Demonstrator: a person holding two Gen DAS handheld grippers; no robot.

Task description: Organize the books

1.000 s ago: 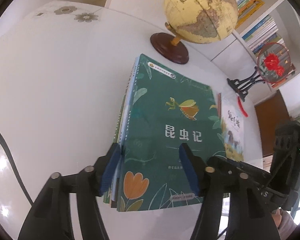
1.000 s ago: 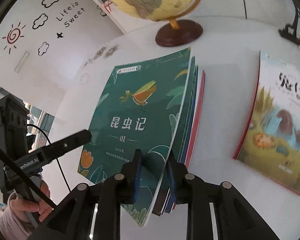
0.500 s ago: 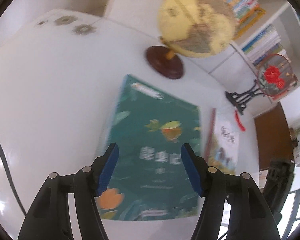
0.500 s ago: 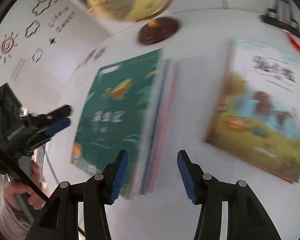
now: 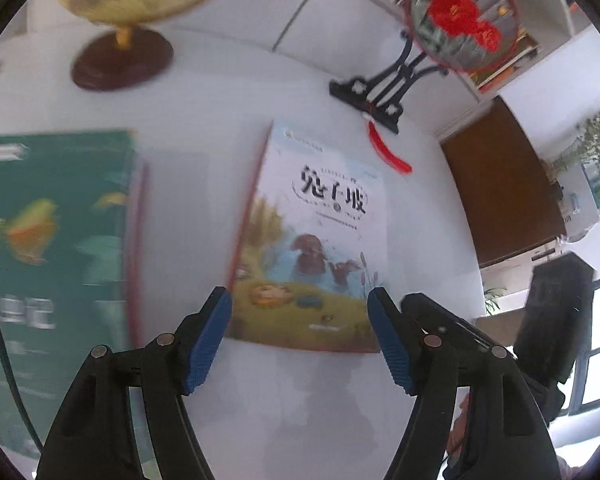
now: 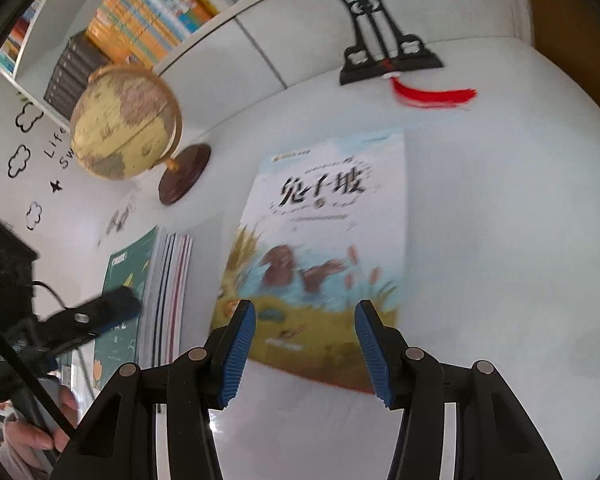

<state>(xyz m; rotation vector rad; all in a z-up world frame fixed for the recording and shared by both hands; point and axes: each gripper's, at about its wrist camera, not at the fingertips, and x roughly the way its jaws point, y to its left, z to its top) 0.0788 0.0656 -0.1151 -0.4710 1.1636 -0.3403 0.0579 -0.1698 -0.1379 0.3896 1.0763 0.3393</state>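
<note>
A picture book with a pale blue cover and brown animals (image 5: 316,236) (image 6: 324,240) lies flat on the white table. To its left sits a stack of books topped by a green cover (image 5: 52,240) (image 6: 128,280). My left gripper (image 5: 300,340) hangs over the picture book's near edge; its jaws are opening and nothing is between them. My right gripper (image 6: 304,350) is open and empty, above the same near edge. The left gripper (image 6: 96,316) also shows in the right wrist view, over the green stack.
A globe on a dark wooden base (image 5: 120,60) (image 6: 128,136) stands at the back left. A black stand holding a round fan with red flowers (image 5: 384,88) (image 6: 384,60) and a red tassel (image 6: 432,96) stands behind the picture book. Bookshelves (image 6: 148,20) line the wall.
Both grippers let go of the green stack and swung right, over the picture book. The stack now lies flat on the table at the left.
</note>
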